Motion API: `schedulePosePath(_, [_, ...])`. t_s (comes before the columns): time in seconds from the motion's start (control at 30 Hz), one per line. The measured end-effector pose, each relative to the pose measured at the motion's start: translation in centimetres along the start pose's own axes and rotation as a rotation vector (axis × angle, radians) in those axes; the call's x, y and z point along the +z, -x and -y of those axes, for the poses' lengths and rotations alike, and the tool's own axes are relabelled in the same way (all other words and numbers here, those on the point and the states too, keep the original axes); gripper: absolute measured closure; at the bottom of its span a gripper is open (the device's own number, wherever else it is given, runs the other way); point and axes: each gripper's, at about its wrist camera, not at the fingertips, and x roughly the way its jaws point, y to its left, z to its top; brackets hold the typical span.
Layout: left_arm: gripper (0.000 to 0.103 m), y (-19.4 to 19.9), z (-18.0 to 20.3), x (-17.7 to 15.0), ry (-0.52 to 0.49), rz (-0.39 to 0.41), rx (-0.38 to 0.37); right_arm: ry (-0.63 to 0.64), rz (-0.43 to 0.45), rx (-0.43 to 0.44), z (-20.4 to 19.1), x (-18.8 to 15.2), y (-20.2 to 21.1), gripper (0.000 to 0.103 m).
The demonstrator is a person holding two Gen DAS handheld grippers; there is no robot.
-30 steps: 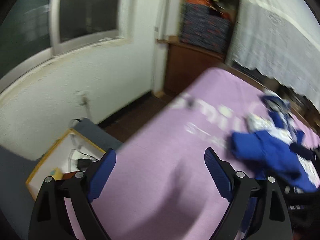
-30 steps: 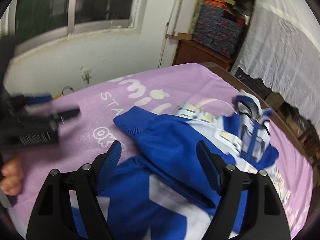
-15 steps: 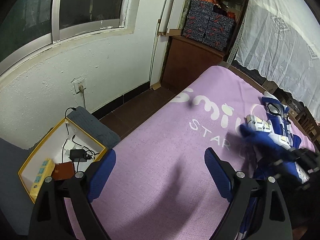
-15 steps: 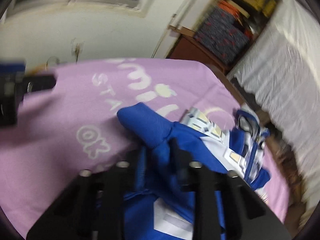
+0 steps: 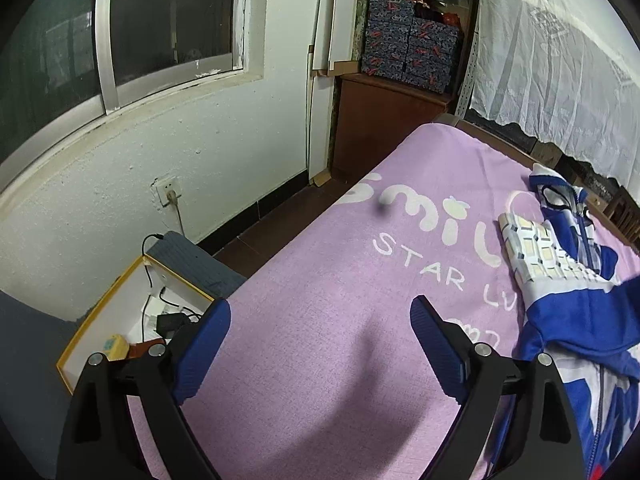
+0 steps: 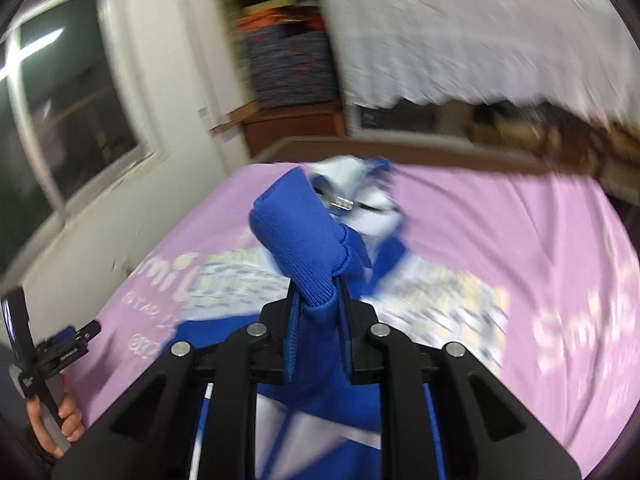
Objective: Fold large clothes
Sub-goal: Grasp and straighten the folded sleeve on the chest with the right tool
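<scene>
A blue and white jacket (image 5: pixel 568 292) lies on the purple bed cover (image 5: pixel 340 320), at the right in the left wrist view. My left gripper (image 5: pixel 320 344) is open and empty, over bare cover to the left of the jacket. My right gripper (image 6: pixel 318 300) is shut on the jacket's blue ribbed sleeve cuff (image 6: pixel 304 236) and holds it lifted above the rest of the jacket (image 6: pixel 320 412). The right wrist view is blurred by motion. The left gripper also shows at the far left of that view (image 6: pixel 60 348).
A white wall with a window (image 5: pixel 120 40) runs along the bed's left side. A yellow-rimmed box (image 5: pixel 120 328) with cables sits on the floor beside the bed. A wooden cabinet (image 5: pixel 384 120) with patterned boxes and a lace curtain (image 5: pixel 560 60) stand beyond the bed.
My right gripper has shut on the blue sleeve cuff, lifted it and swung right. The left gripper stayed open and nearly still.
</scene>
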Motion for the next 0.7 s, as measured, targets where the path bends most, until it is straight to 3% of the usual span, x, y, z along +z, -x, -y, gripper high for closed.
schedulePosePath(0.07, [0.011, 0.0, 0.4, -0.1, -0.018, 0.003, 0.013, -0.095, -0.028, 0.010, 3.9, -1.5, -0.2, 0.084])
schedulePosePath(0.1, [0.011, 0.0, 0.6, 0.0, -0.027, 0.004, 0.017, -0.141, -0.048, 0.017, 5.5, -2.4, -0.5, 0.078])
schedulePosePath(0.13, [0.011, 0.0, 0.7, -0.1, -0.037, 0.005, 0.022, -0.198, -0.074, 0.011, 7.6, -3.6, -0.9, 0.062])
schedulePosePath(0.2, [0.011, 0.1, 1.2, -0.1, -0.057, 0.012, 0.023, -0.271, -0.099, 0.014, 9.9, -5.3, -1.1, 0.054])
schedulePosePath(0.33, [0.011, 0.7, 3.2, 0.1, -0.134, 0.024, 0.018, -0.392, -0.087, 0.092, 13.3, -7.0, -0.3, 0.056])
schedulePosePath(0.43, [0.011, 2.0, 6.6, 1.0, -0.217, 0.048, -0.036, -0.367, -0.010, 0.043, 13.6, -6.0, 1.9, 0.059])
schedulePosePath(0.53, [0.008, 3.3, 11.4, 2.0, -0.306, 0.047, -0.160, -0.310, 0.022, 0.044, 12.3, -4.6, 2.7, 0.071])
schedulePosePath(0.6, [0.008, 3.7, 15.1, 2.5, -0.360, 0.036, -0.275, -0.276, 0.008, 0.086, 10.8, -3.5, 2.4, 0.073])
schedulePosePath(0.7, [0.008, 3.3, 19.6, 2.1, -0.421, 0.024, -0.369, -0.229, -0.026, 0.126, 8.2, -2.4, 0.7, 0.074])
